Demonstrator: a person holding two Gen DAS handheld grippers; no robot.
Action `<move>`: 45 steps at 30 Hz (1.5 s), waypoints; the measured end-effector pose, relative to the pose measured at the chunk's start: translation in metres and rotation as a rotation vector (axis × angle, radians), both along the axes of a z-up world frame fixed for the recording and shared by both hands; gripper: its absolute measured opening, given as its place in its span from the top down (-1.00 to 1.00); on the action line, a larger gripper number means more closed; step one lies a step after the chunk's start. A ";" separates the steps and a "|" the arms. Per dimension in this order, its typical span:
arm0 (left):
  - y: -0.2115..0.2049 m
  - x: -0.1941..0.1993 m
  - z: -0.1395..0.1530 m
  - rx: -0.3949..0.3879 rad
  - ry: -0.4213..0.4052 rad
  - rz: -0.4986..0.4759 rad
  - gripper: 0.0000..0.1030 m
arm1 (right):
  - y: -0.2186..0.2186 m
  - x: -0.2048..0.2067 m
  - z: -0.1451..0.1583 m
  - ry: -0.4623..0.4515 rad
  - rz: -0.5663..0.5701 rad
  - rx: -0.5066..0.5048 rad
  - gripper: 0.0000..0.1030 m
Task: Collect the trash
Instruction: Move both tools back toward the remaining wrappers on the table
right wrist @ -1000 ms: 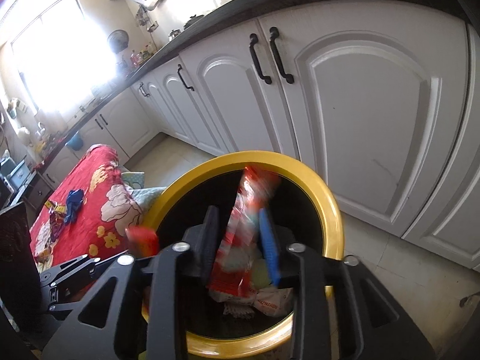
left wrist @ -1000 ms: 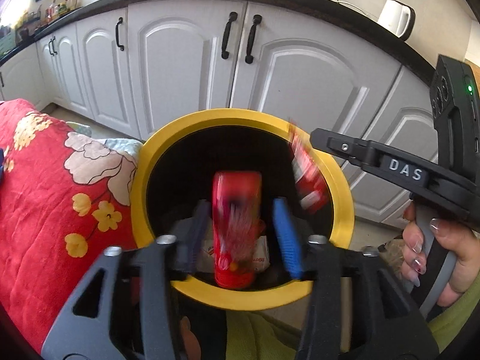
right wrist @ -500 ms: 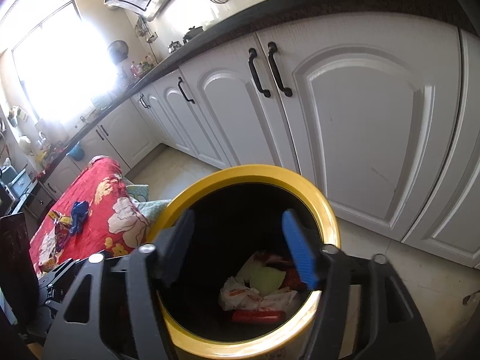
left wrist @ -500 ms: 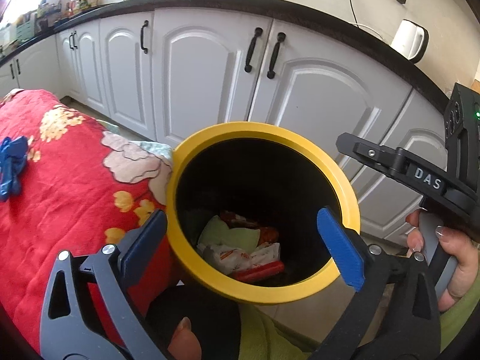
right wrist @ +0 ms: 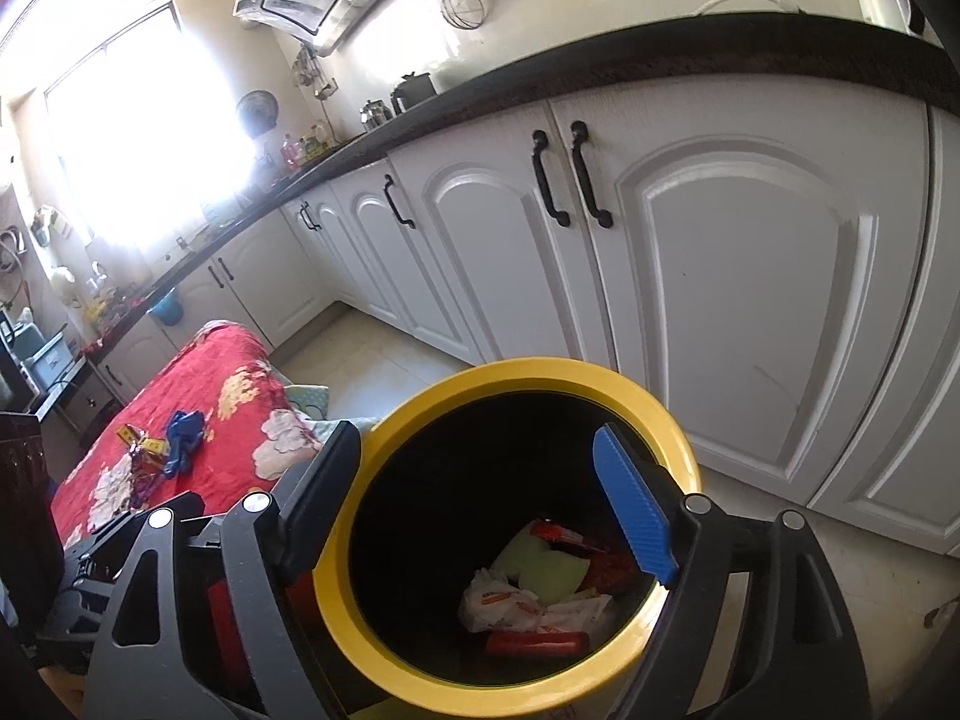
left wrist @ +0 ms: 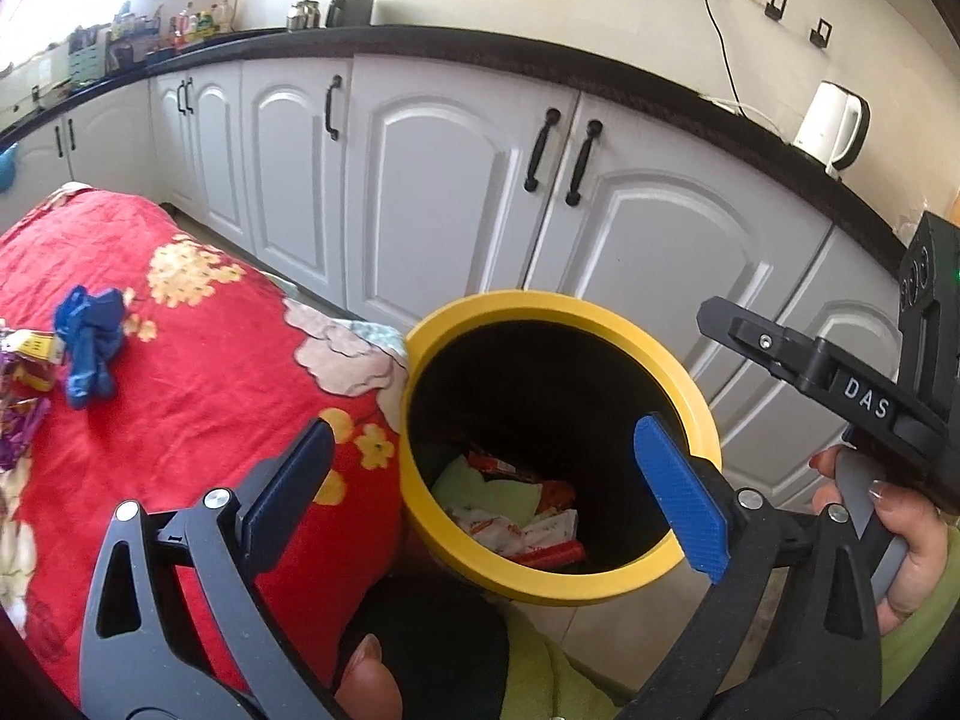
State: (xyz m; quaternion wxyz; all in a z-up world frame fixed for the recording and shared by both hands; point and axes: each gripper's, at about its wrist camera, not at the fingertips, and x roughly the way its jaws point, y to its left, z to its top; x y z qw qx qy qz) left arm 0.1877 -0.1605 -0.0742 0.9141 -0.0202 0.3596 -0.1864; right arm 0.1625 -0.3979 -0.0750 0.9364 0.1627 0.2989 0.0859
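A black bin with a yellow rim [left wrist: 660, 354] [right wrist: 672, 426] stands beside a table with a red flowered cloth [left wrist: 198, 396] [right wrist: 234, 420]. Red, white and green wrappers [left wrist: 516, 516] [right wrist: 540, 594] lie in its bottom. My left gripper [left wrist: 480, 492] is open and empty over the bin's left rim. My right gripper [right wrist: 480, 504] is open and empty above the bin mouth; its body [left wrist: 840, 384] shows in the left wrist view. A crumpled blue piece [left wrist: 90, 342] [right wrist: 180, 438] and purple and yellow wrappers [left wrist: 24, 384] [right wrist: 141, 456] lie on the cloth.
White cabinets [left wrist: 456, 192] [right wrist: 720, 276] with black handles run behind the bin under a dark counter [left wrist: 480, 60]. A white kettle [left wrist: 831, 126] stands on the counter. Tiled floor [right wrist: 384, 366] lies between table and cabinets.
Both grippers opened and let go of red wrappers, which fell into the bin. Both have since lifted, and the left view has swung toward the table.
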 end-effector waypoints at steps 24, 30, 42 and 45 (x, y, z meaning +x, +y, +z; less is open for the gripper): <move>0.067 -0.017 0.037 -0.048 -0.089 0.138 -0.78 | 0.056 -0.018 0.040 -0.087 0.110 -0.045 -0.51; 0.085 -0.021 0.044 -0.058 -0.113 0.174 -0.78 | 0.071 -0.022 0.048 -0.104 0.134 -0.057 -0.51; 0.125 -0.025 0.056 -0.090 -0.140 0.257 -0.78 | 0.099 -0.026 0.057 -0.123 0.187 -0.079 -0.53; 0.134 -0.027 0.058 -0.098 -0.146 0.276 -0.78 | 0.108 -0.027 0.058 -0.126 0.204 -0.086 -0.53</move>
